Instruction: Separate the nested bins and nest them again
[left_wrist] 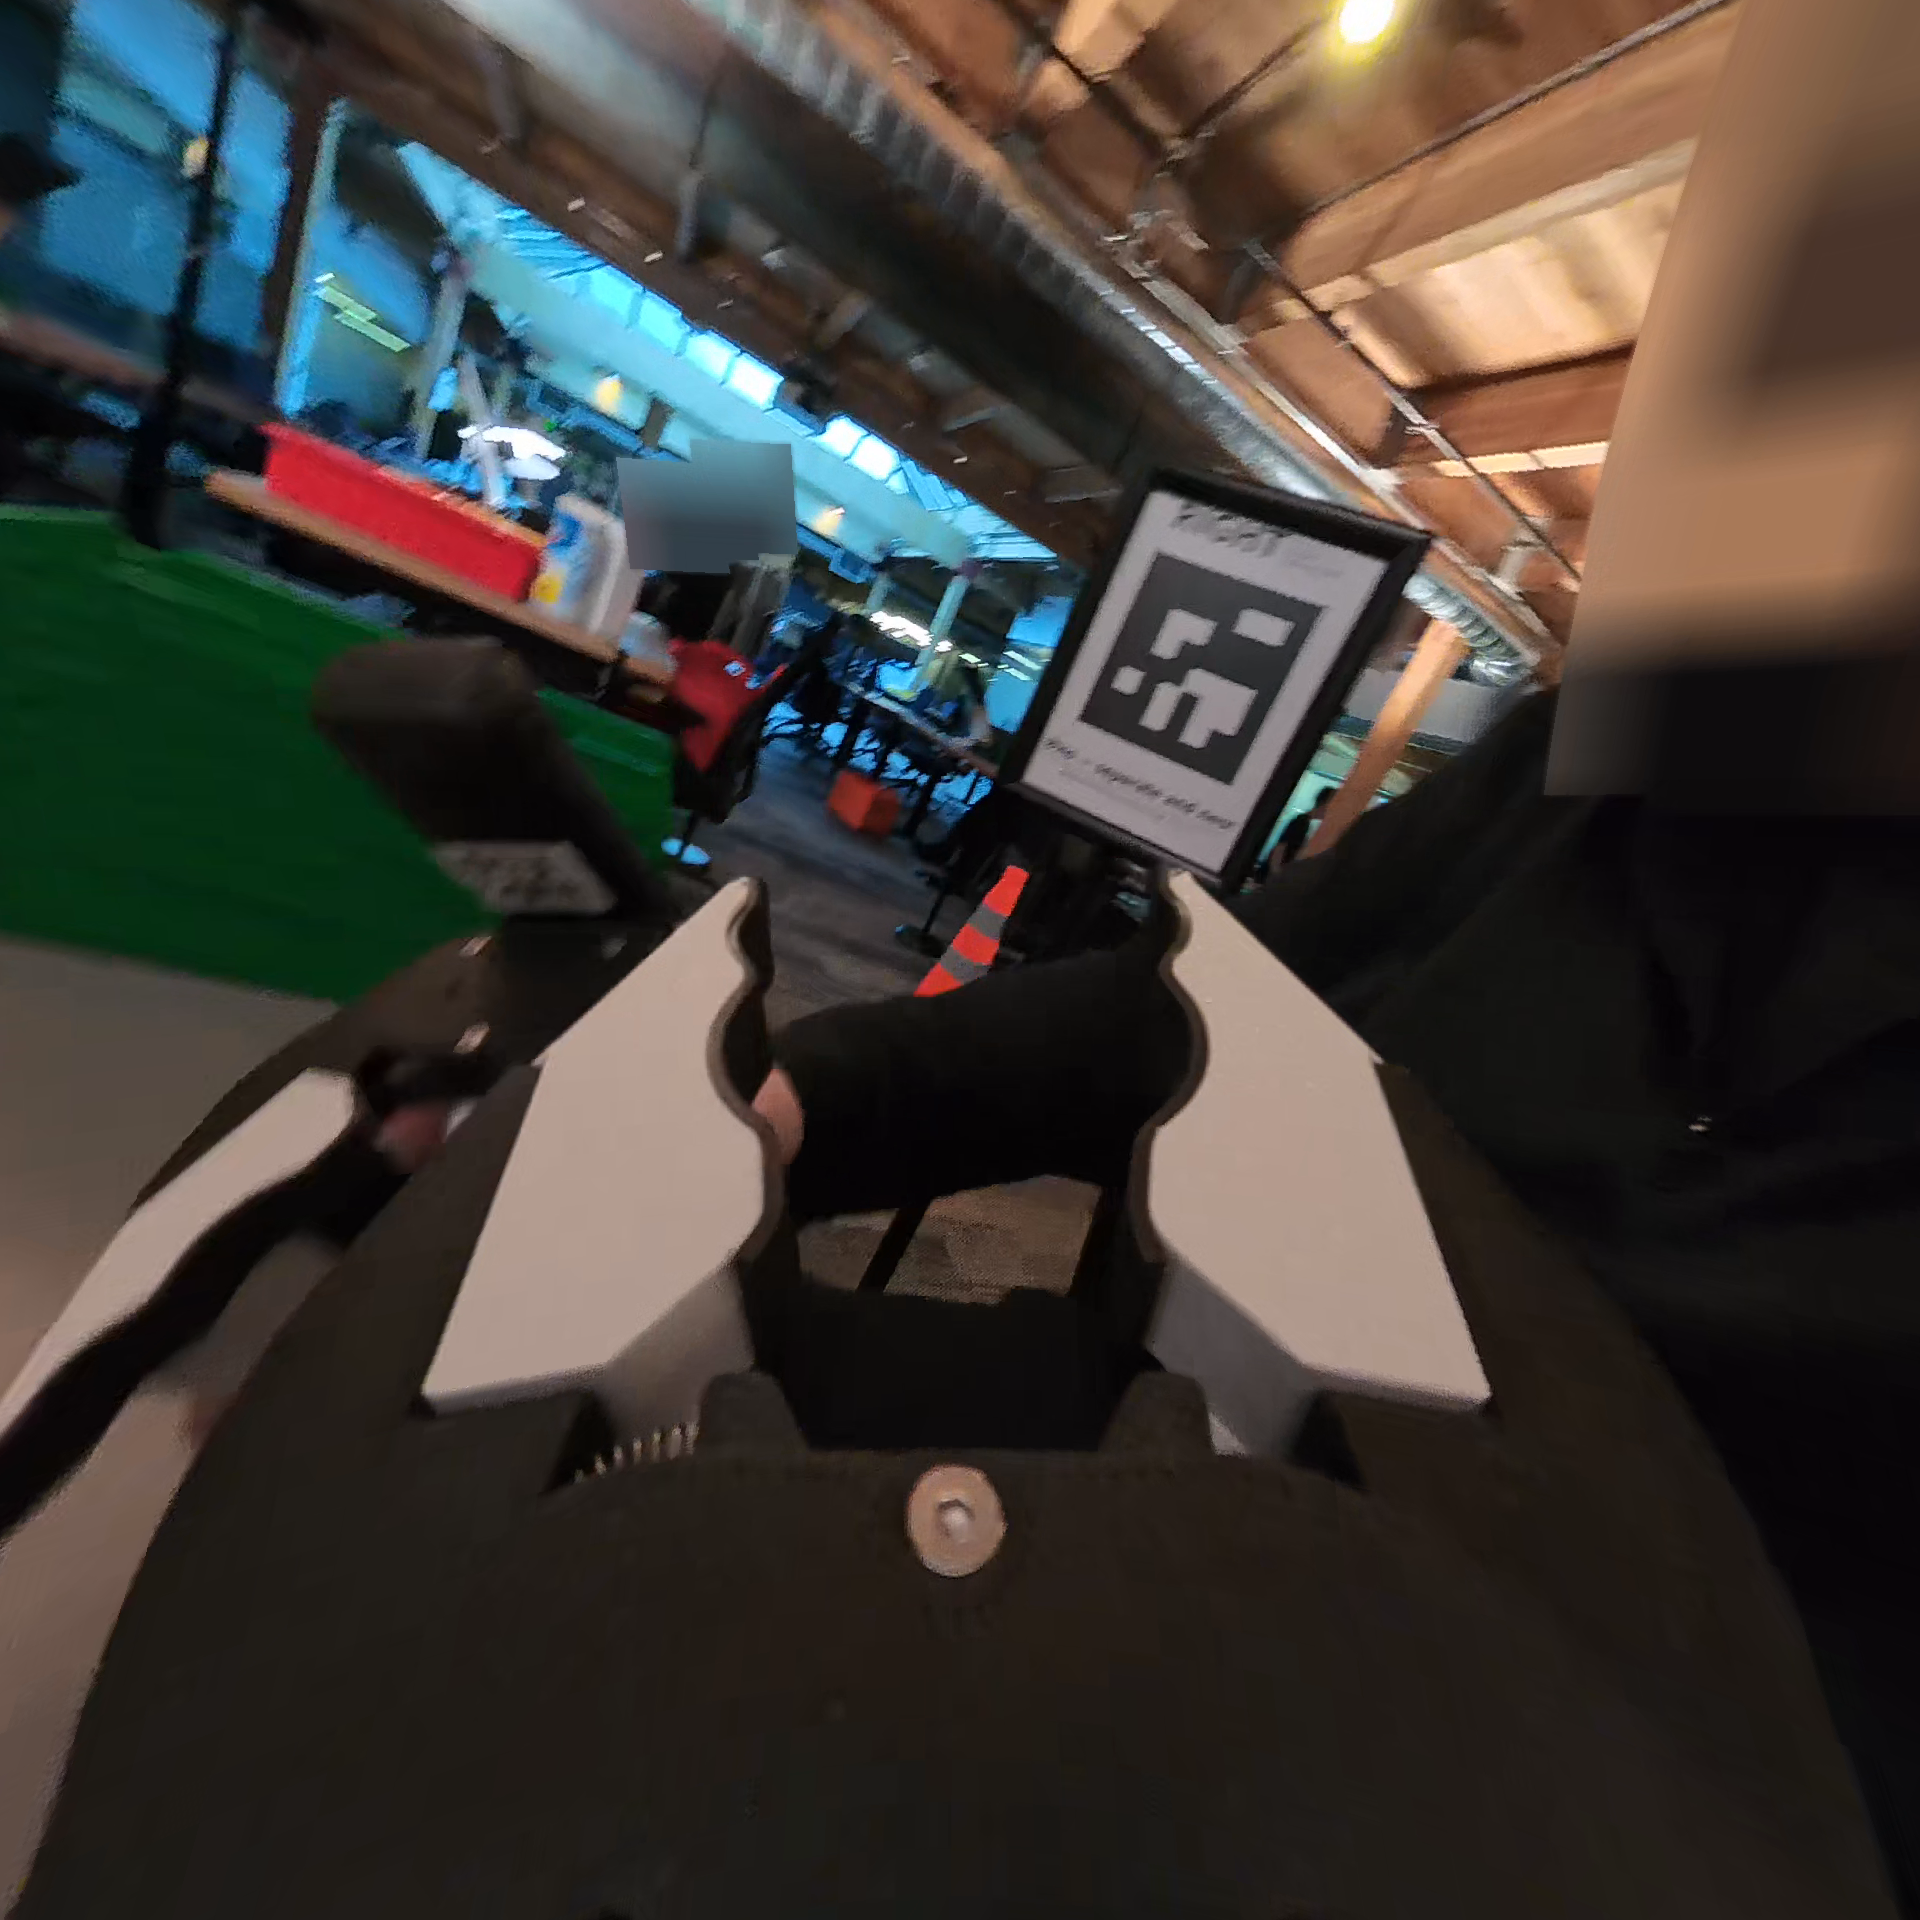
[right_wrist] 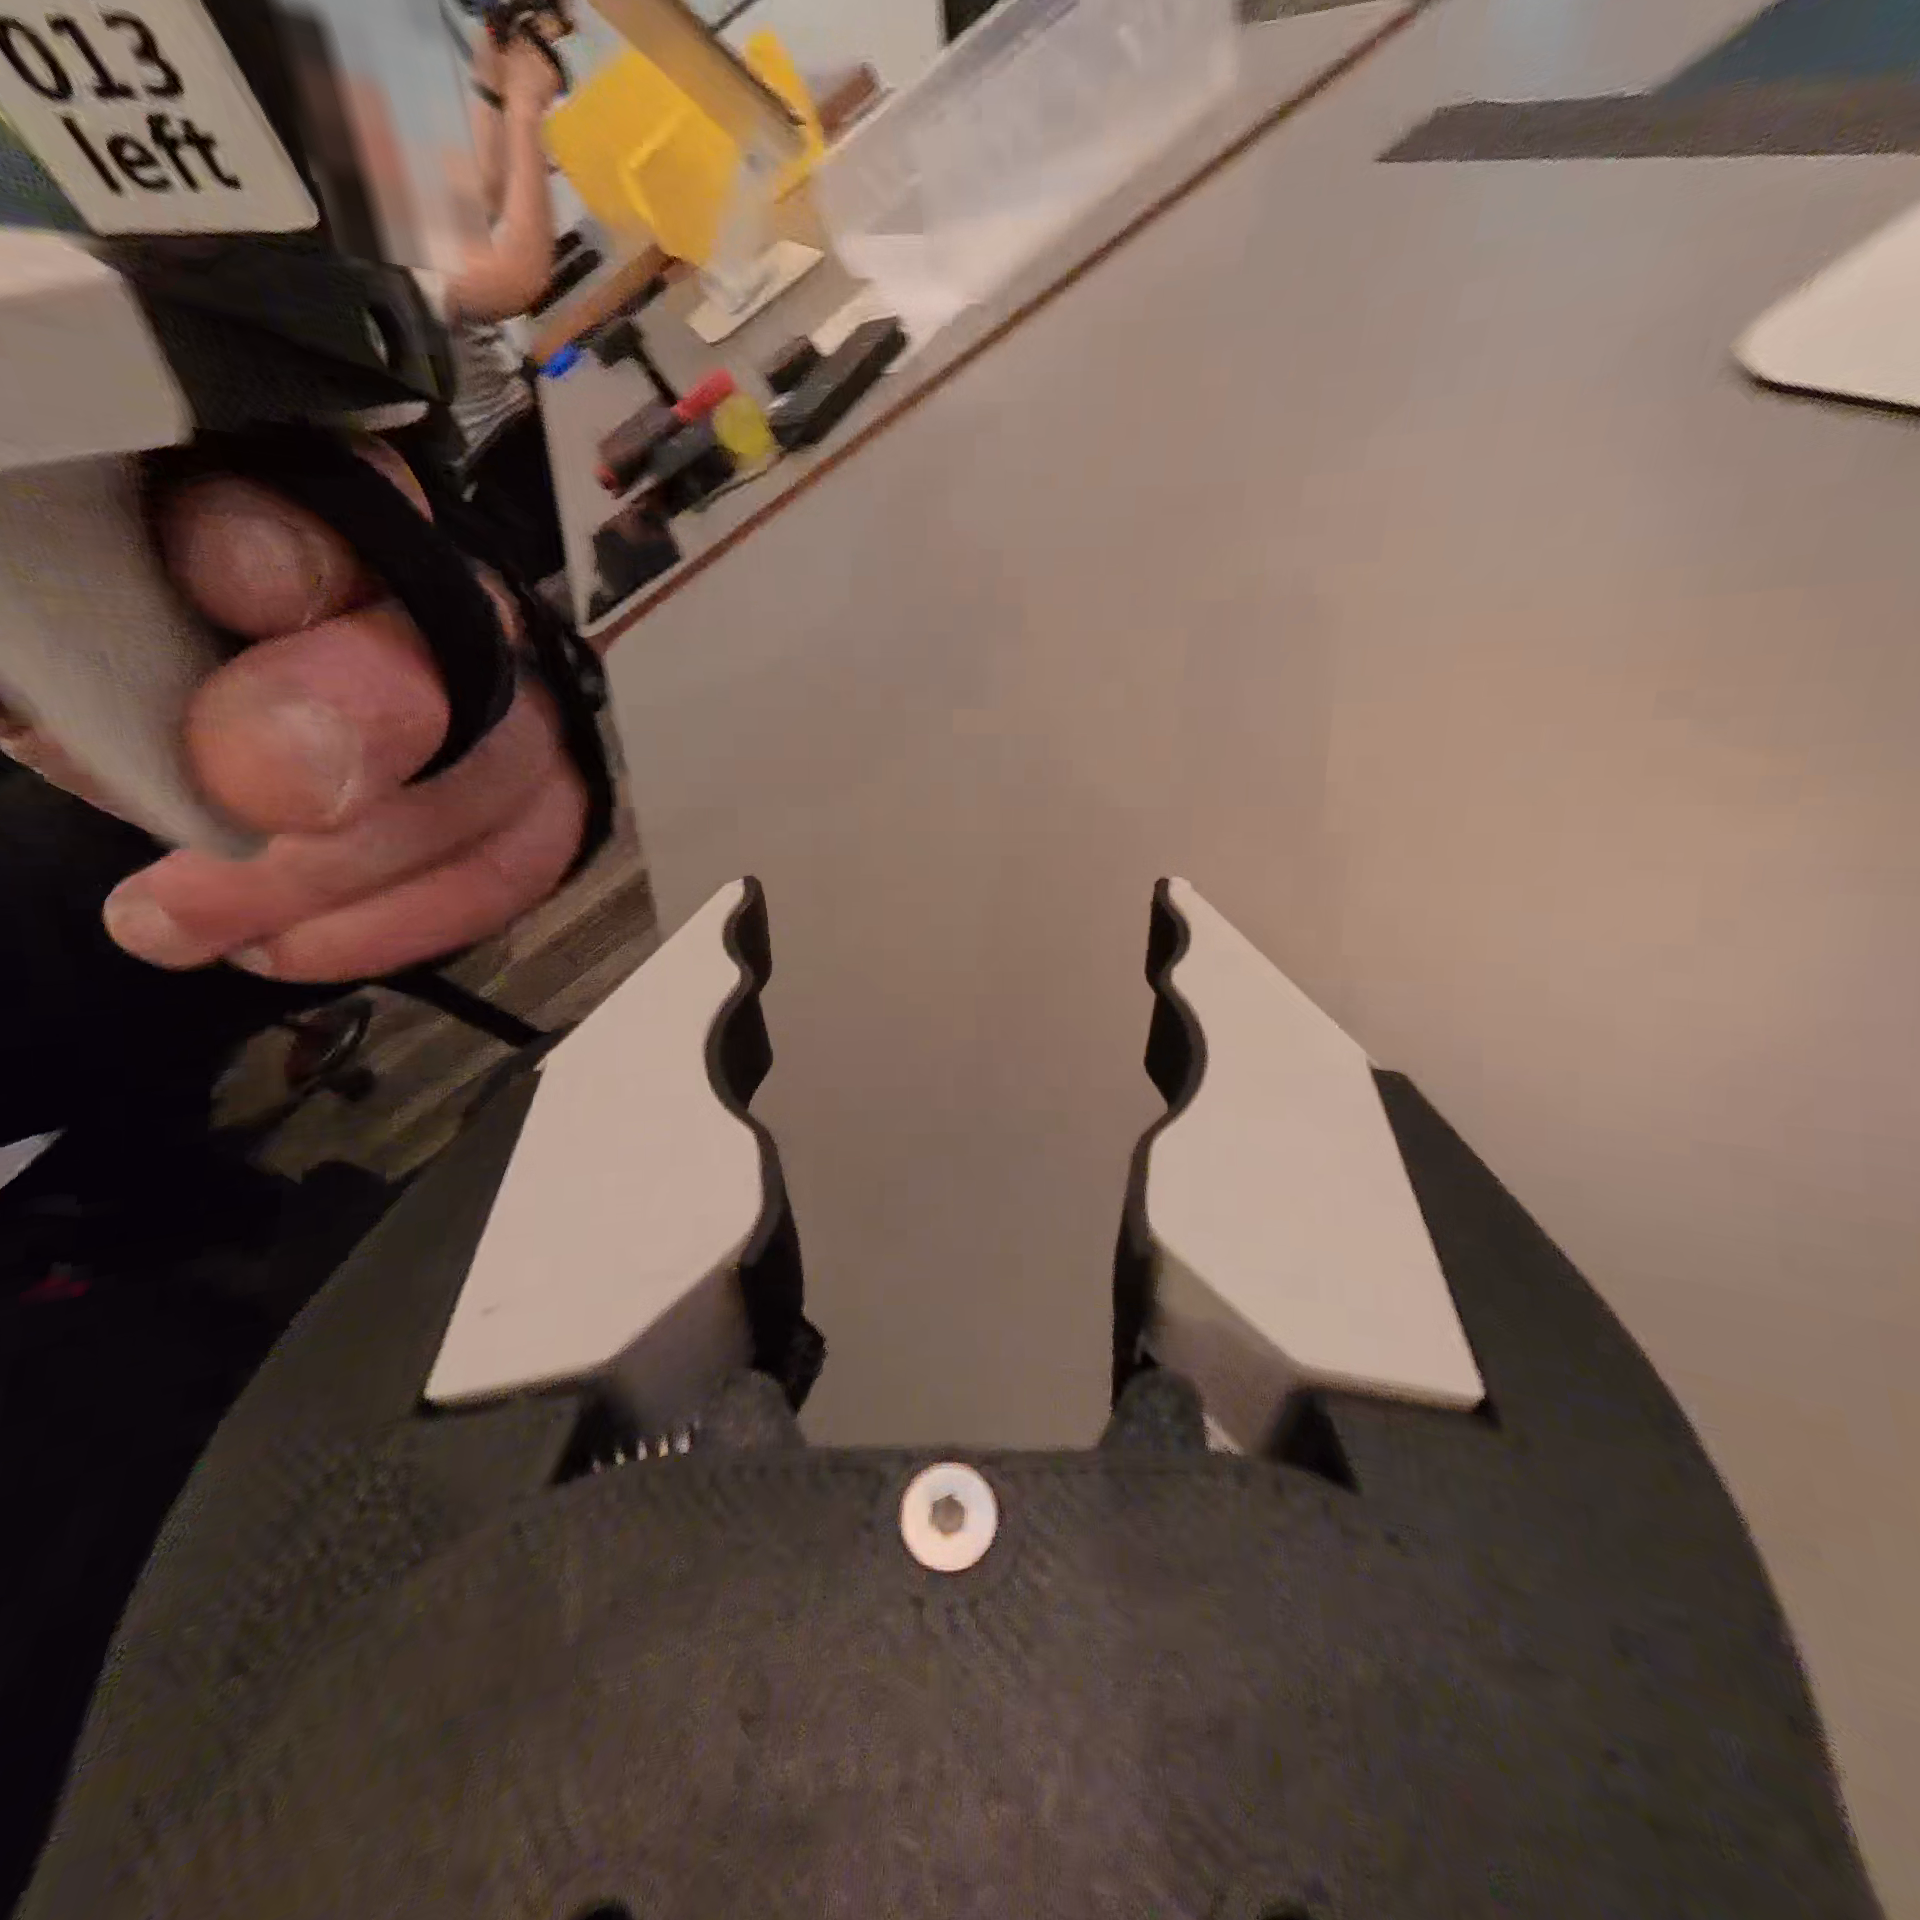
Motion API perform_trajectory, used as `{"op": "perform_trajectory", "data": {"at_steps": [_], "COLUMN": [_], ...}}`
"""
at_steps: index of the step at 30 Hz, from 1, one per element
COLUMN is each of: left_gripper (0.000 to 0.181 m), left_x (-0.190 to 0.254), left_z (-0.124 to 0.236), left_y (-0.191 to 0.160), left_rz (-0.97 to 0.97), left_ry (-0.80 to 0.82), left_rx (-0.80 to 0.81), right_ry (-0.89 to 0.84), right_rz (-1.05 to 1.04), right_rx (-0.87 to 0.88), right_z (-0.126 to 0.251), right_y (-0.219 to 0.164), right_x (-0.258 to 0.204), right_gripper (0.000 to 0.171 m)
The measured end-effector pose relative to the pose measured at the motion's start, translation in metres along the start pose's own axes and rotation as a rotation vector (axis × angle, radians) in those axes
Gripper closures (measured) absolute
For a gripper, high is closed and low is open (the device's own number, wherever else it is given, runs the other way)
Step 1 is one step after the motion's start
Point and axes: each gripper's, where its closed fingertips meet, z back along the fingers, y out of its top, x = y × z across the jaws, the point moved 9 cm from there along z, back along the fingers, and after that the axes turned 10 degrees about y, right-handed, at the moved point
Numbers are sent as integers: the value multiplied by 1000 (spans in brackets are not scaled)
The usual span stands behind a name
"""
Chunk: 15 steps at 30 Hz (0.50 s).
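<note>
Two grippers, both with jaws apart and nothing between them. Our left gripper (left_wrist: 961, 914) points up and outward, away from the table (right_wrist: 1351, 675), toward a framed sign (left_wrist: 1205, 665) that carries a black-and-white marker and some printed lines we leave unread; an orange cone (left_wrist: 982, 935) stands on the floor just below the sign, and a gloved hand (left_wrist: 987, 1081) crosses behind the fingers. Green bins (left_wrist: 156, 727) fill the left of that view, well to the left of the sign and to the left of the left gripper's fingers; the picture is blurred, so we cannot tell their long axis or whether they sit nested. Our right gripper (right_wrist: 956, 914) looks down across the grey table, bare under its fingers; a white rounded object (right_wrist: 1849, 332) lies at the table's far right edge, kind unclear. No bin shows in the right view. A hand (right_wrist: 343, 748) grips the other tool's handle at upper left of the table, and that tool bears a white label (right_wrist: 135, 114) with printing. We judge the work not yet begun on the bins: the left gripper is nearer them, and must swing left and down to meet a rim, with the right following from the table side.
</note>
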Motion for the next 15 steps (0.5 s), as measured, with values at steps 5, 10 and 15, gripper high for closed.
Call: {"op": "perform_trajectory", "data": {"at_steps": [5,10,15], "left_gripper": [113,113,111], "left_x": [30,44,60], "left_z": [-31,-35,-33], "left_y": [-5,-3,6], "left_rz": [-50,-77,-112], "left_ry": [-104,-153,-214], "left_rx": [-56,-51,-40], "right_ry": [162,223,330], "right_rz": [24,28,9], "right_rx": [33,36,70], "right_z": [-25,-29,-20], "right_y": [10,12,19], "right_x": [-41,-54,-60], "right_gripper": [92,96,92]}}
